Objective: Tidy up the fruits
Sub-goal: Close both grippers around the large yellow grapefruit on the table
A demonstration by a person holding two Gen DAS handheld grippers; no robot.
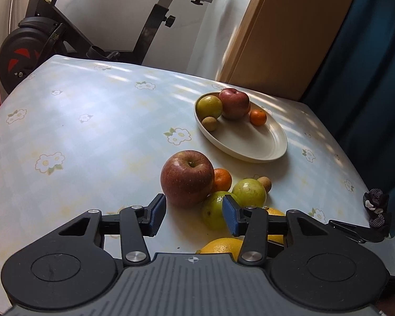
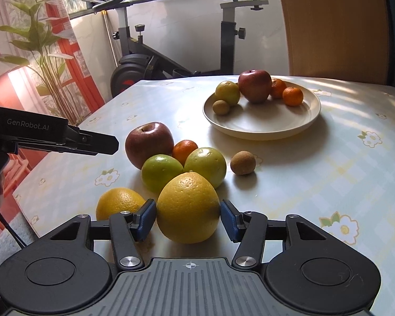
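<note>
A cream plate (image 2: 263, 125) (image 1: 266, 144) holds a red apple (image 2: 255, 85), a green fruit (image 2: 227, 92), a small brown fruit (image 2: 220, 107) and two mandarins (image 2: 292, 96). In front of it on the table lies a loose pile: a red apple (image 1: 187, 177) (image 2: 148, 143), a mandarin (image 1: 222, 179), two green fruits (image 1: 248, 192) (image 2: 162, 172), a brown fruit (image 2: 242, 162) and two yellow oranges (image 2: 188, 212) (image 2: 118, 201). My left gripper (image 1: 194, 216) is open, just short of the red apple. My right gripper (image 2: 188, 220) has its blue pads at both sides of the big yellow orange.
The table has a pale floral cloth (image 1: 79, 110). An exercise bike (image 2: 150, 60) stands behind its far edge, with a plant (image 2: 39, 39) at the left. A wooden panel (image 1: 289, 31) and a dark curtain (image 1: 368, 52) stand at the right.
</note>
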